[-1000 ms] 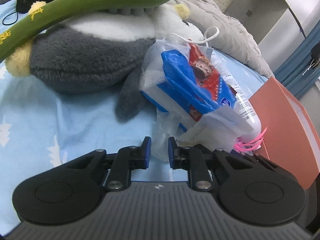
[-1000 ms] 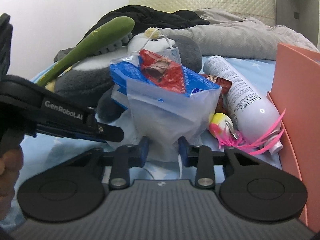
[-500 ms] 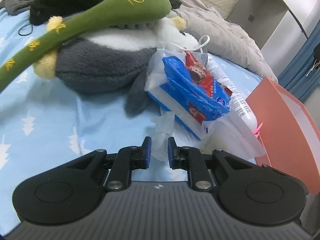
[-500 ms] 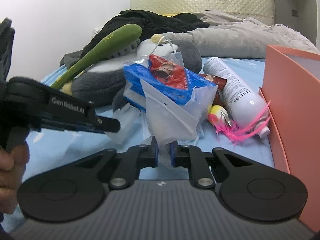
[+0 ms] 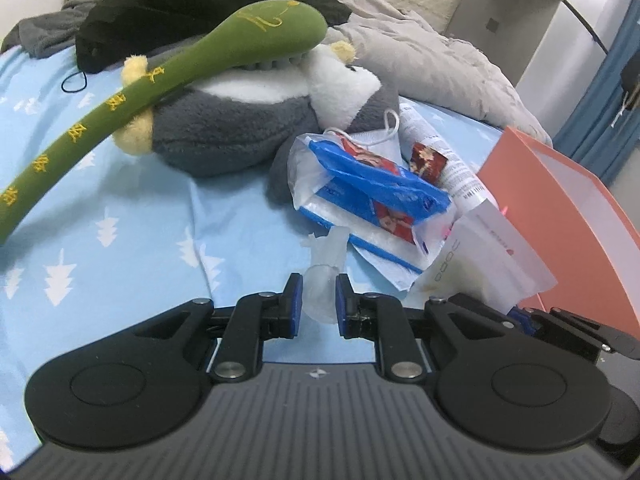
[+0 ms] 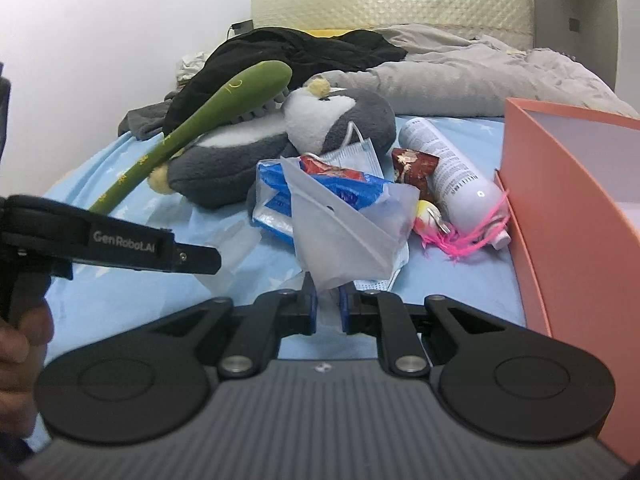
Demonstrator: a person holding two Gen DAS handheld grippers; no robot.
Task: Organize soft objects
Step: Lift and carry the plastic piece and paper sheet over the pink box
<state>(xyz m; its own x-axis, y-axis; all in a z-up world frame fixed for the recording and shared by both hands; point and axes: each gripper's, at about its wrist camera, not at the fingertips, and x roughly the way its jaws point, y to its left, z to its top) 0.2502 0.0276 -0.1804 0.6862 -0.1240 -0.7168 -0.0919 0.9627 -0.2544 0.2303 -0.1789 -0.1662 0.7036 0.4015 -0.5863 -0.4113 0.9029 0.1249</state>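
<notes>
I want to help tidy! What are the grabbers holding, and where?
Both pinch the clear plastic bag: left gripper its twisted end, right gripper its bottom corner.

green plush stick [image 5: 168,80]: lower end is cut off by the left edge | grey plush toy [image 6: 240,152]: partly covered by the stick | blue packet [image 6: 276,200]: half hidden behind the white bag [image 6: 344,236] | orange box [image 6: 572,216]: cut off at the right edge | bottle [image 6: 452,172] print: too small to be read

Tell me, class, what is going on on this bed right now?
A person holds a tool in each hand. The left tool pinches a corner of the clear plastic bag; the right tool pinches the translucent white bag. The penguin plush, spray can and orange box lie untouched.
</notes>
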